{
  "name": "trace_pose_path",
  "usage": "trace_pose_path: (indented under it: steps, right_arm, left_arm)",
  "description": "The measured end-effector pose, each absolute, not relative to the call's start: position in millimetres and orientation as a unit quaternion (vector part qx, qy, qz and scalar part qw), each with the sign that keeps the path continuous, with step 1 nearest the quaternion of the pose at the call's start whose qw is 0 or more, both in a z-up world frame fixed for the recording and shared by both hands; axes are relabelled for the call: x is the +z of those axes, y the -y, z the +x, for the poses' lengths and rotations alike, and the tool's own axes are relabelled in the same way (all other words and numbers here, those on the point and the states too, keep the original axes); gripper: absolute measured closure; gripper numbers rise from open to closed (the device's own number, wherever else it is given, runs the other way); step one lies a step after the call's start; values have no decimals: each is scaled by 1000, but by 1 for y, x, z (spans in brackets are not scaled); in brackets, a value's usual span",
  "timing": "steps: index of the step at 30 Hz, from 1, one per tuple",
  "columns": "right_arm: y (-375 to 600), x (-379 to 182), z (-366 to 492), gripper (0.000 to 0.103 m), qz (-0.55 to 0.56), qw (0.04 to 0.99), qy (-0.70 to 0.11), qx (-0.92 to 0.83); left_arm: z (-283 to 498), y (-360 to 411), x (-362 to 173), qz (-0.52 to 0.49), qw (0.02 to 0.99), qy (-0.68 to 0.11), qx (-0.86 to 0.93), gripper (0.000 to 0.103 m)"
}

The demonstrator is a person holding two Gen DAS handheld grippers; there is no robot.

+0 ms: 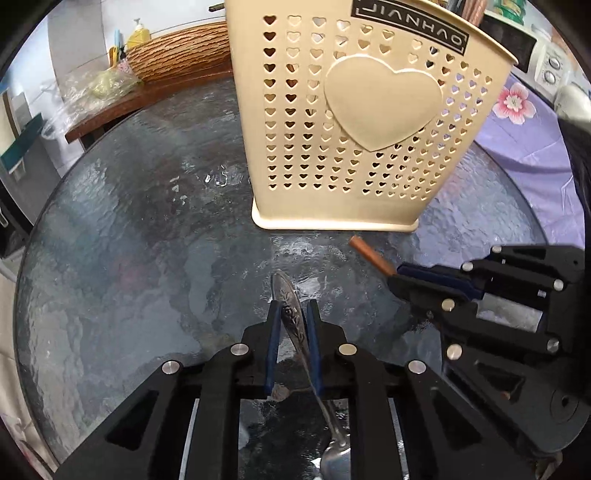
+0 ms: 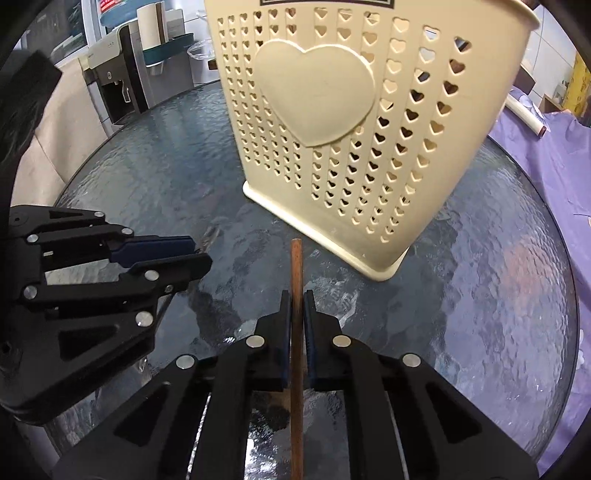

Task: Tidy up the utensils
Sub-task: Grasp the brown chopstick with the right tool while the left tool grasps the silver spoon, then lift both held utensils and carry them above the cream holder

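A cream plastic utensil holder (image 1: 354,122) with heart-shaped holes stands on the round glass table (image 1: 129,240); it also shows in the right wrist view (image 2: 351,129). My left gripper (image 1: 292,306) is shut on a metal spoon (image 1: 291,317) by its patterned handle, bowl end toward the camera. My right gripper (image 2: 297,297) is shut on a brown wooden chopstick (image 2: 296,280) that points at the holder's base. The right gripper (image 1: 399,278) shows in the left view, the left gripper (image 2: 203,254) in the right view. Both grippers are just in front of the holder.
A wooden bench with a woven basket (image 1: 177,55) and a soap bottle (image 1: 138,33) lies beyond the table at the left. A purple flowered cloth (image 1: 524,125) lies at the right. A water dispenser (image 2: 110,74) stands beyond the table in the right wrist view.
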State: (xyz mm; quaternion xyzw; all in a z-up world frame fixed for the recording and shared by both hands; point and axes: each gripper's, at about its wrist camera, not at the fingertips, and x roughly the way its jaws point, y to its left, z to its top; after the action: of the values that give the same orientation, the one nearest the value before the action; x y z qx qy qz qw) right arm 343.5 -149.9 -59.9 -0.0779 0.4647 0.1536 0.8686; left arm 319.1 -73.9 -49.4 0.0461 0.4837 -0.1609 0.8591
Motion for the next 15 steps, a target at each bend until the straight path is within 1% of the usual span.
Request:
trace_pose_path:
  steps: [4,6,15]
  right_arm:
    - [156,-58,329,96,-64,874,-455,158]
    - [161,-52,324,96,-51,879,-445,162]
    - [181,-15,297,96,-16,902,-392,178]
  left_arm:
    - [316,69,-44,27,860,-480,-170,98]
    - [311,67,-39,27,864,-472,-174,100]
    - [288,58,-2,7,884,-432,-181,102]
